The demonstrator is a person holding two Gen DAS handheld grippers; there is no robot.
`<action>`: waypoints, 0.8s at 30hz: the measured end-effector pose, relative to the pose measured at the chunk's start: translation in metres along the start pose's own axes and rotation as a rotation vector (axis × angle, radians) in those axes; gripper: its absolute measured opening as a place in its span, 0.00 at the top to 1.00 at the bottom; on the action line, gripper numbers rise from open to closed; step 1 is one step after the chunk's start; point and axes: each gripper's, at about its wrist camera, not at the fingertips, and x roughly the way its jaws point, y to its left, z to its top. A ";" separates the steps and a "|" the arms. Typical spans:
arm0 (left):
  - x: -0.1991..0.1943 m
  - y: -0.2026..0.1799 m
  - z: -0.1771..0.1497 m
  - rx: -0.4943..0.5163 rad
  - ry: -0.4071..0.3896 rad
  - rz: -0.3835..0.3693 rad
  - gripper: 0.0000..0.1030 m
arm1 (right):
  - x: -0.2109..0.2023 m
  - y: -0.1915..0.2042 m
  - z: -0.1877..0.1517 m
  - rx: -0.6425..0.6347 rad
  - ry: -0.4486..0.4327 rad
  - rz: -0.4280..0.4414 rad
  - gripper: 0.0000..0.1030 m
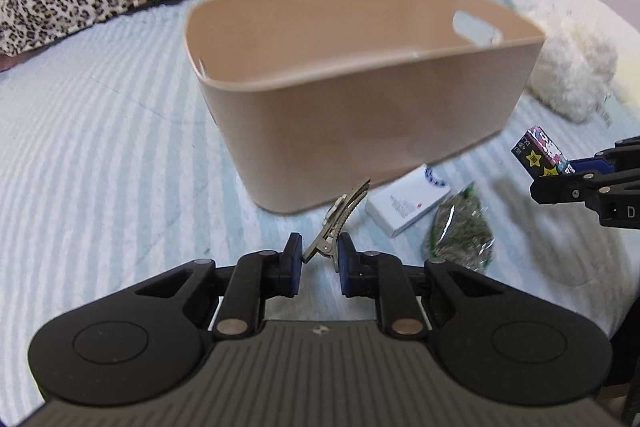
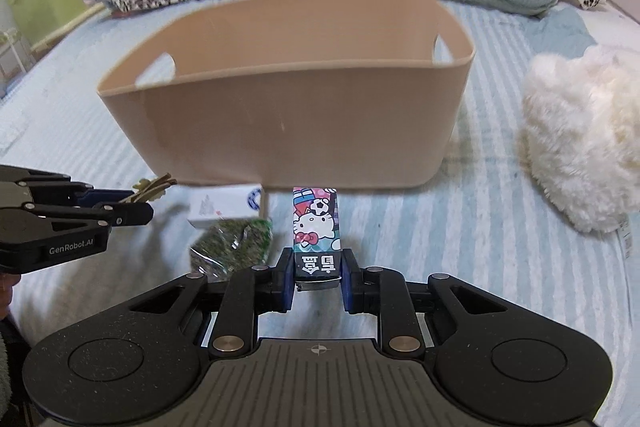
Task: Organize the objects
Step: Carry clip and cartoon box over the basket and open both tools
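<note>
While clamped, carton (image 2: 317, 233) lengthwise forward.

A tan plastic bin (image 2: 280, 131) with handle cutouts sits open at twelve o'clock. A metal hair clip (image 1: 340, 223) tilts upright; the cartoon-cat box (image 2: 316, 227) stands clamped at six.

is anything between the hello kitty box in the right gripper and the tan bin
Nothing visible does. The right gripper holds the Hello Kitty box just before the tan bin's near wall, with only striped bedding between.

Black gripper (image 2: 318, 263), blue pads (image 2: 286, 281)
</note>
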 end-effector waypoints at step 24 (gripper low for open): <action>-0.054 0.008 0.094 0.011 -0.266 0.078 0.81 | -0.048 -0.007 0.093 0.058 -0.272 -0.033 0.80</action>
